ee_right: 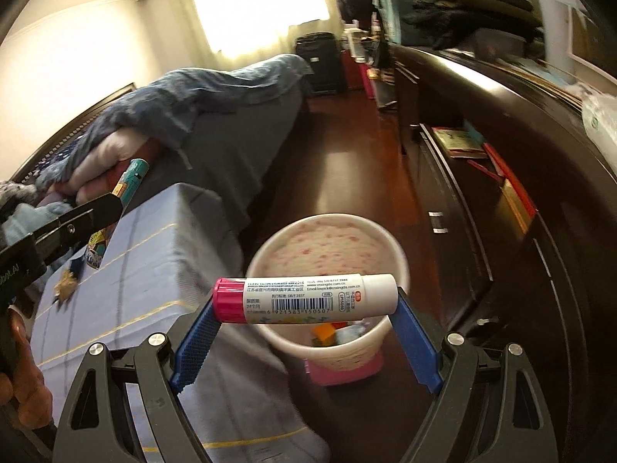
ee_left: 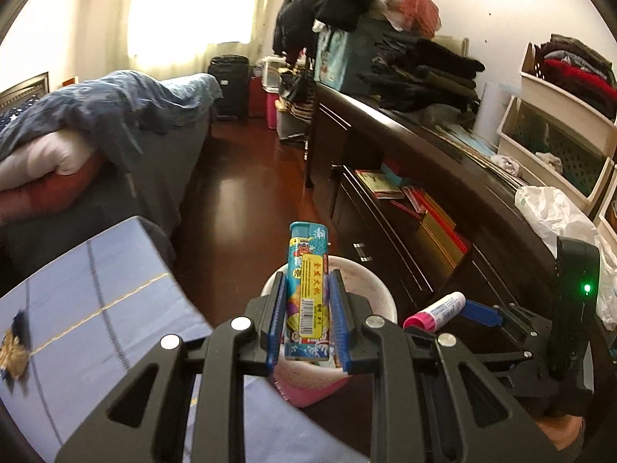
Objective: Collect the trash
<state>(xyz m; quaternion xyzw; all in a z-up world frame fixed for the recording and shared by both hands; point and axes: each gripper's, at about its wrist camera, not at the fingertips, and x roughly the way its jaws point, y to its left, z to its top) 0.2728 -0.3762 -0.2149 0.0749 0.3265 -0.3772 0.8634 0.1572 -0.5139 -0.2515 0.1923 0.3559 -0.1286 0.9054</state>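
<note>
Two hand-held grippers show in the left wrist view. The left hand-held gripper (ee_left: 308,316) has its ribbed blue pads clamped on an upright teal plastic lighter (ee_left: 307,293) with a yellow label of red Chinese characters and a barcode. It hangs above the rim of a round white waste bin with pink speckles and a pink base (ee_left: 381,297), which stands on the glossy dark wood floor (ee_left: 239,200). To its right, the right hand-held gripper (ee_left: 459,310) holds a white glue stick with a pink cap (ee_left: 435,310).

In the right wrist view, the right hand-held gripper (ee_right: 306,301) grips the glue stick (ee_right: 306,299) crosswise by its ends, over the bin (ee_right: 327,351); its barcode reads 6921583150507. One lighter (ee_right: 129,179) shows at left in the left hand-held gripper (ee_right: 112,208), over the edge of a light blue checked cloth (ee_right: 154,262).
</note>
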